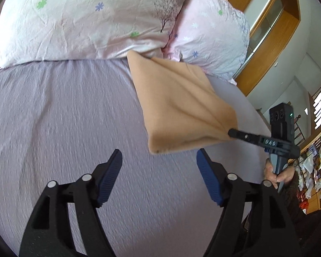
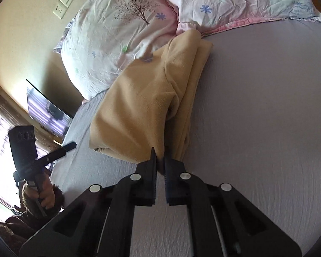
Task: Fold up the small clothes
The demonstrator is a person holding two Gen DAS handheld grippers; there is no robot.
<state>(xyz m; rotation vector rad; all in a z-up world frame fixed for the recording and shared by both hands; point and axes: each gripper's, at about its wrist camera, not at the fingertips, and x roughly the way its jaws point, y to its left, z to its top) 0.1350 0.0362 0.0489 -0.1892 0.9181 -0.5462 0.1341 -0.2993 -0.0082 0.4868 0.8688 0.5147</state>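
A folded tan fleece garment (image 1: pixel 179 105) lies on the lilac bedsheet (image 1: pixel 64 117), its far end against the pillows. In the right wrist view the tan garment (image 2: pixel 139 107) shows stacked layers. My right gripper (image 2: pixel 160 160) is shut on the garment's near corner; it also shows in the left wrist view (image 1: pixel 231 133) pinching that corner at the right. My left gripper (image 1: pixel 158 160) is open and empty over the sheet, just short of the garment's near edge. It shows far left in the right wrist view (image 2: pixel 71 145), away from the cloth.
Two floral pink pillows (image 1: pixel 92 21) (image 1: pixel 209 42) lie across the head of the bed. A wooden frame (image 1: pixel 267 38) and cluttered shelves (image 1: pixel 314 160) stand to the right. A wall with sockets (image 2: pixel 63 2) and a window (image 2: pixel 0 141) are on the left.
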